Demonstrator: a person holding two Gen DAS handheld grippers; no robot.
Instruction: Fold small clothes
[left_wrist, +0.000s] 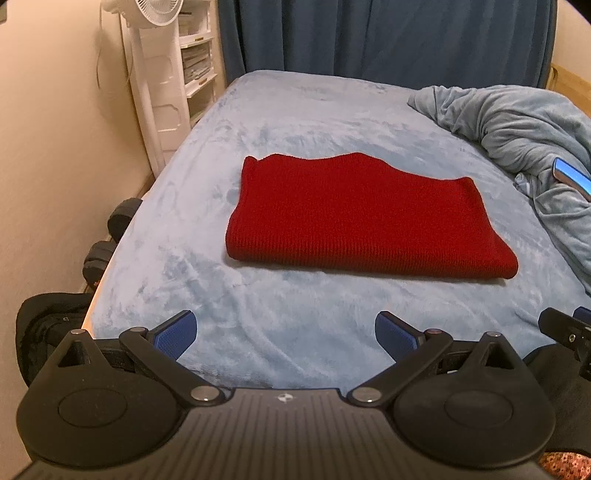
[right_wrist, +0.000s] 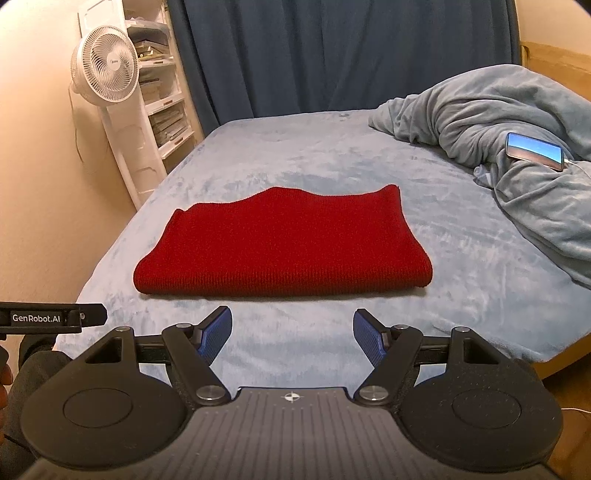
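One blue bed; navy curtain behind.

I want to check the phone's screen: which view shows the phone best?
The right wrist view: the phone lies whole on the rumpled blanket, screen lit. The left wrist view shows only part of it, at the right edge.

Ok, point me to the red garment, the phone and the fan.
red garment (right_wrist: 273, 243): right wrist view, middle of its folded top.
phone (right_wrist: 535, 150): right wrist view, centre of its screen.
fan (right_wrist: 107, 62): right wrist view, grille centre.
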